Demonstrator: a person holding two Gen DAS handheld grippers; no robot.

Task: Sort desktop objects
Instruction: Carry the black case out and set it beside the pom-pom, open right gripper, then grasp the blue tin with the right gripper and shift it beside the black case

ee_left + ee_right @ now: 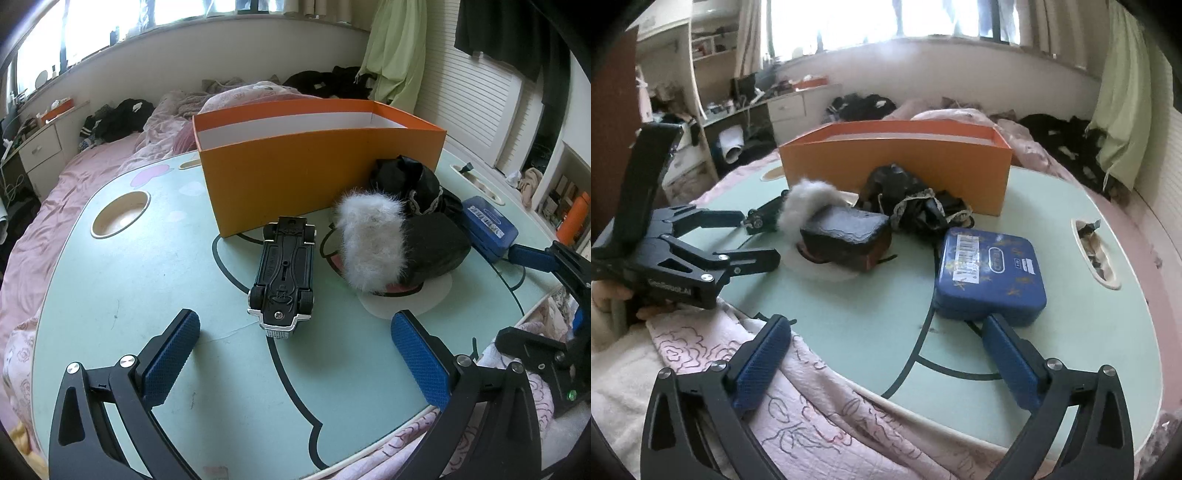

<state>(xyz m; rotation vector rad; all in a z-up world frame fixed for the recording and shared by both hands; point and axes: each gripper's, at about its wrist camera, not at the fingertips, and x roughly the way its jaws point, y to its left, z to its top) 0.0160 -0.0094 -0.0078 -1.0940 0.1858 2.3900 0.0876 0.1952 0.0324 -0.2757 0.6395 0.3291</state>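
Here both claws gape empty: right gripper nears the blue tin, left gripper faces the upturned toy car, likely bound for the far orange box.

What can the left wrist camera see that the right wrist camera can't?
Only the left wrist view shows the toy car, lying upside down on the table, and the round cup hole.

Only the right wrist view shows the barcode label on top of the blue case.

Both show the orange box, the furry slipper, the black cloth bundle, and both grippers, the left gripper and right gripper, open and empty.
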